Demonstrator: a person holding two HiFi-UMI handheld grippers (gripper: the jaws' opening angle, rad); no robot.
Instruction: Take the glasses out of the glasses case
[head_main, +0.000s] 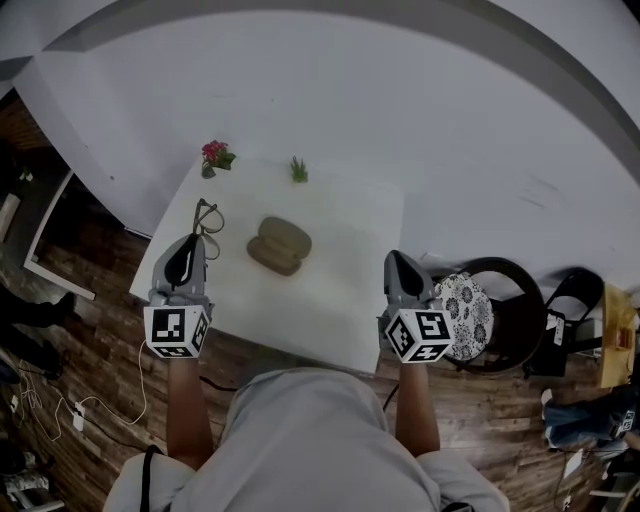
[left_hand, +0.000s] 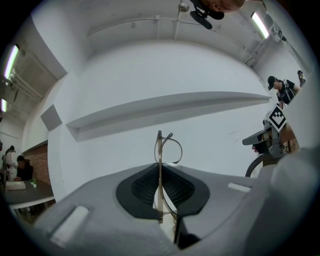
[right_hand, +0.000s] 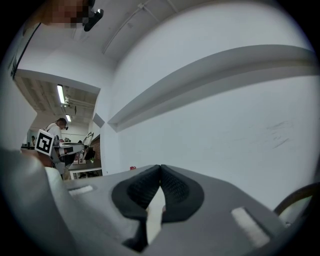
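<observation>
Left claw (head_main: 195, 244) clamped on glasses (left_hand: 161, 150), clear of glasses case (head_main: 279, 245); right claw (head_main: 399, 262) closed, empty; next you likely lay them on counter (head_main: 340, 300).

White table (head_main: 340, 290); olive-brown glasses case (head_main: 279, 245); dark-rimmed glasses (left_hand: 159, 150); grey left gripper (head_main: 197, 241); pink flowers (head_main: 214, 154); green plant (head_main: 299, 170).

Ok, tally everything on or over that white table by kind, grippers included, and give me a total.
Grippers: 2 (left gripper, right gripper)
Glasses: 1, gripped in the left gripper's jaws
Glasses case: 1
Small plants: 2 (pink-flowered plant, green plant)
Total: 6
</observation>
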